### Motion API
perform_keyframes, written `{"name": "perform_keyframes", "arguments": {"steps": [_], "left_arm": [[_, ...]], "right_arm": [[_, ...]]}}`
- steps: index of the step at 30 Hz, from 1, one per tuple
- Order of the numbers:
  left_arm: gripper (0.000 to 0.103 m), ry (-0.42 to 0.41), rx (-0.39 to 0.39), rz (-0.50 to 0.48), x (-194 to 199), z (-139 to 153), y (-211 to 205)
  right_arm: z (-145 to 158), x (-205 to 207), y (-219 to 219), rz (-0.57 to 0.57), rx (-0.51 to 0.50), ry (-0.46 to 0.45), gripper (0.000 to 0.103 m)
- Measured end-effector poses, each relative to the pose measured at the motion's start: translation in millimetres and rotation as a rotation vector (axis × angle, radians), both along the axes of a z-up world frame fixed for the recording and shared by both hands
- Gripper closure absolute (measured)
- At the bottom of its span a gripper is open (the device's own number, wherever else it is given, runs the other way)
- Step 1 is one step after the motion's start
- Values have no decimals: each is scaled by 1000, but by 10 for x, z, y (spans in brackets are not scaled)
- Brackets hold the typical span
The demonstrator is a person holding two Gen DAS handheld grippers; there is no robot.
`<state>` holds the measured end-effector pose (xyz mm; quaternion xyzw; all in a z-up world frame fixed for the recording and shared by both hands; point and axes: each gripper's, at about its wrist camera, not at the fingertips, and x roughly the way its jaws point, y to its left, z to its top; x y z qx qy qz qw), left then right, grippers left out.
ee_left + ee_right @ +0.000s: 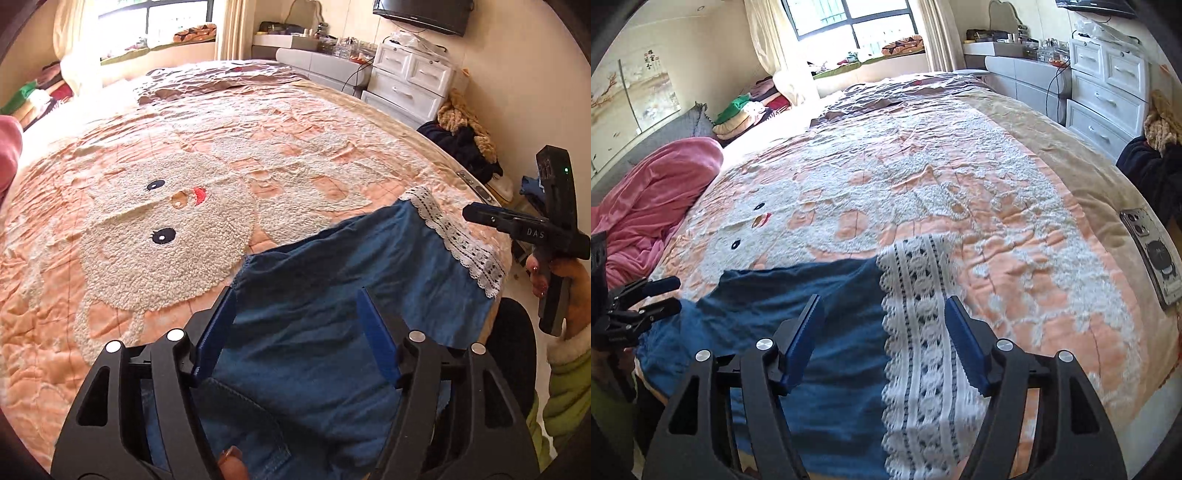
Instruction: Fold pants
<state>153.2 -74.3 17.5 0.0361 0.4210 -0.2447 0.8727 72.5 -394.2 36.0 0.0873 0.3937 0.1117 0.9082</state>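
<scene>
With both grippers (297, 332) (882, 336) spread wide over the pants (332, 288) at the bed's (147, 147) near edge, each should pinch a full layer squarely.

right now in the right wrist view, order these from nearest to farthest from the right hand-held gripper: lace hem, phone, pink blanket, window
1. lace hem, directly between the open fingers of the right hand-held gripper
2. phone, right bed edge
3. pink blanket, left side, roughly as far as the phone; too close to call
4. window, far wall
</scene>
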Motion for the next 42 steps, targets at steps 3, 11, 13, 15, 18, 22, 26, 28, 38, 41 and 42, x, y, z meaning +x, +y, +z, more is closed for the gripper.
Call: {"name": "perform_keyframes", "arguments": {"steps": [3, 11, 13, 15, 18, 22, 26, 28, 38, 41, 42], "left_arm": [[42, 38, 10, 5, 234, -103, -12], [42, 68, 49, -9, 474, -334, -99], [42, 89, 54, 7, 539, -397, -105], [42, 122, 30, 26, 610, -456, -85], [57, 165, -7, 33, 685, -527, -75], [85, 211, -3, 39, 734, -625, -113], [95, 215, -8, 47, 754, -626, -100], [97, 215, -20, 51, 767, -605, -82], [100, 141, -63, 94, 798, -452, -28], [100, 115, -55, 96, 808, -404, -50], [100, 110, -54, 95, 813, -396, -59]], "right_arm": [[-40, 360, -38, -3, 21, 40, 35], [-313, 807, -53, -34, 74, 97, 31], [-373, 824, -39, -28, 70, 108, 31], [-407, 846, -58, -15, 78, 115, 31], [-436, 862, -86, 9, 93, 131, 36], [-455, 812, -101, 17, 53, 122, 46], [-450, 778, -198, -44, 6, 103, 44], [-483, 796, -271, -39, 51, 123, 43], [-413, 687, -239, 15, 37, 73, 82], [-324, 619, -220, 13, -10, 33, 83], [-309, 607, -197, 11, -29, 25, 83]]}}
